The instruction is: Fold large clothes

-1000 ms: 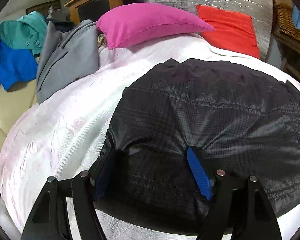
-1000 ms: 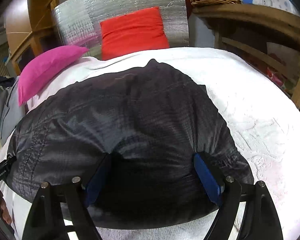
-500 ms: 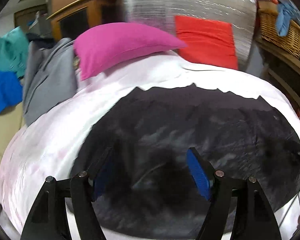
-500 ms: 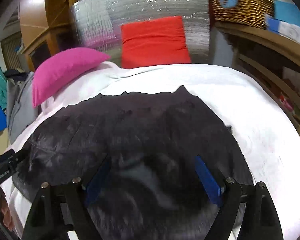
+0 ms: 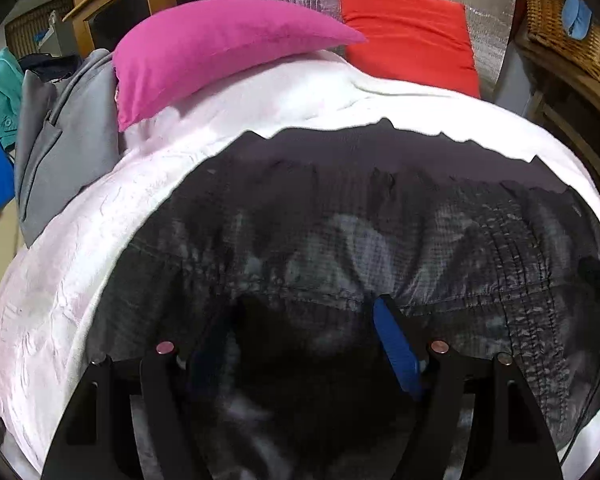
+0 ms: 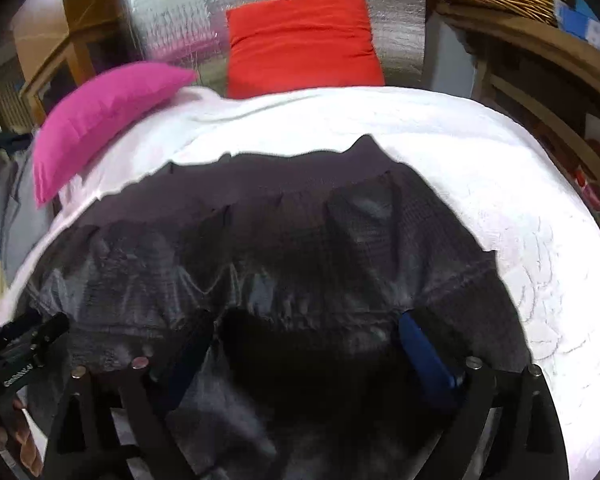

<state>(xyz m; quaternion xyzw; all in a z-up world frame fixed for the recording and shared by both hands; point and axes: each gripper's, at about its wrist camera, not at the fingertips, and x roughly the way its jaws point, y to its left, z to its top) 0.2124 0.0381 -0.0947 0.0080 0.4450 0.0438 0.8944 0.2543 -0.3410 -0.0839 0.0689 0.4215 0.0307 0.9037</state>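
White lettering is being shown on the left gripper (image 6: 18,356) in the right wrist view, too blurred to be read.

Left tool (image 5: 304,344), right tool (image 6: 304,344): black skeletal frames, silver screws, blue pads (image 5: 396,348); bare fingertips (image 6: 18,440), apparently ungloved

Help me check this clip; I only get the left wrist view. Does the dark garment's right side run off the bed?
Observer: No. In the right wrist view the dark garment ends with a broad strip of bare white bedspread beyond its right edge.
Operator: Is the left gripper visible from outside anywhere?
Observer: Yes. The left gripper shows at the lower left edge of the right wrist view, at the garment's left edge, with the person's fingers showing just below it.
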